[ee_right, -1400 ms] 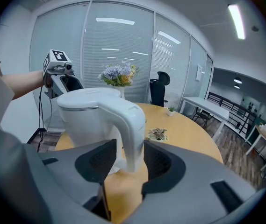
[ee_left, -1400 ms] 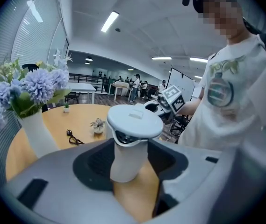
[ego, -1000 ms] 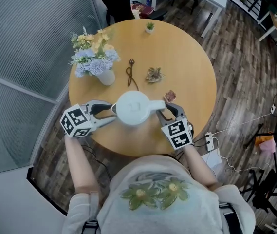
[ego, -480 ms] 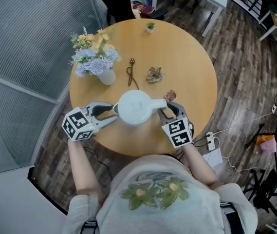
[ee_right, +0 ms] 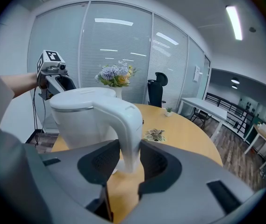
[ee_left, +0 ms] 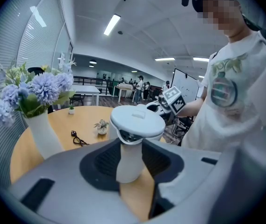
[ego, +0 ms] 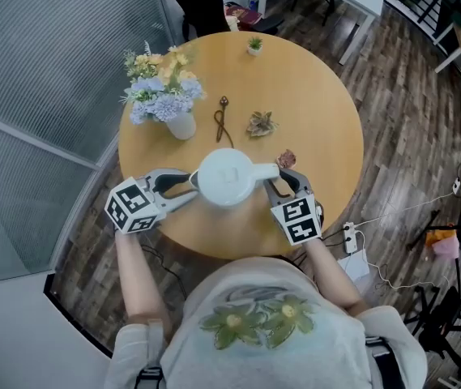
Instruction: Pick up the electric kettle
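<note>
The left tool (ego: 188,186) reaches in from the left, its jaws closed tight on a narrow white upright part of the electric kettle (ego: 228,178) just under the lid rim, with a dark pad on either side. The kettle is at the near middle of the round wooden worktop (ego: 319,112); I cannot tell whether it rests on the wood. The right tool (ego: 272,182) comes in from the right, clamped on the kettle's curved handle. On the worktop, a white vase of flowers (ego: 165,100) stands at the far left. To its right are a dark looped cord (ego: 222,121) and a small leafy ornament (ego: 261,123), with a tiny potted plant (ego: 254,45) at the far edge. Glass walls with blinds (ego: 44,63) run along the left, and a dark plank floor (ego: 408,128) lies to the right.
</note>
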### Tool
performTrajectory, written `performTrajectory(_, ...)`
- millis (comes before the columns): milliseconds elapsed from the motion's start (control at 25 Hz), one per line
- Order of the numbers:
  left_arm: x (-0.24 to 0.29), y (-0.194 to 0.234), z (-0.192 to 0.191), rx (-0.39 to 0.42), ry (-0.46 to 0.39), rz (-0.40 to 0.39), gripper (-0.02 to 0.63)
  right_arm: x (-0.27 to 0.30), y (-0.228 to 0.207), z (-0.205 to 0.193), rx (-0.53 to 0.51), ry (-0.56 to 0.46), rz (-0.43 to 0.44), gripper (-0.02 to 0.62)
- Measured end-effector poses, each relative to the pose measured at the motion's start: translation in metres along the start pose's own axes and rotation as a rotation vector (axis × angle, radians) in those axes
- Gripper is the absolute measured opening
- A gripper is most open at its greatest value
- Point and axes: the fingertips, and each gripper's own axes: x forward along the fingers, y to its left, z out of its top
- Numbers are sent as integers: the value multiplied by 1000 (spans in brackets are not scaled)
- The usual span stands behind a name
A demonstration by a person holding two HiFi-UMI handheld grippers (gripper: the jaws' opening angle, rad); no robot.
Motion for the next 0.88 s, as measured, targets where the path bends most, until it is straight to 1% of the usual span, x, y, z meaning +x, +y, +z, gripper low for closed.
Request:
performTrajectory(320,-4,-1,0,14,29,29,144,-4,2,3,6,-2,4,149)
performTrajectory(560,-12,-3,15,18,-37,50,144,-11,-2,16,23,-36,1,147)
performTrajectory(880,-29,-6,44,67,-95,93,144,-28,-7,43,19,-101,-9,147)
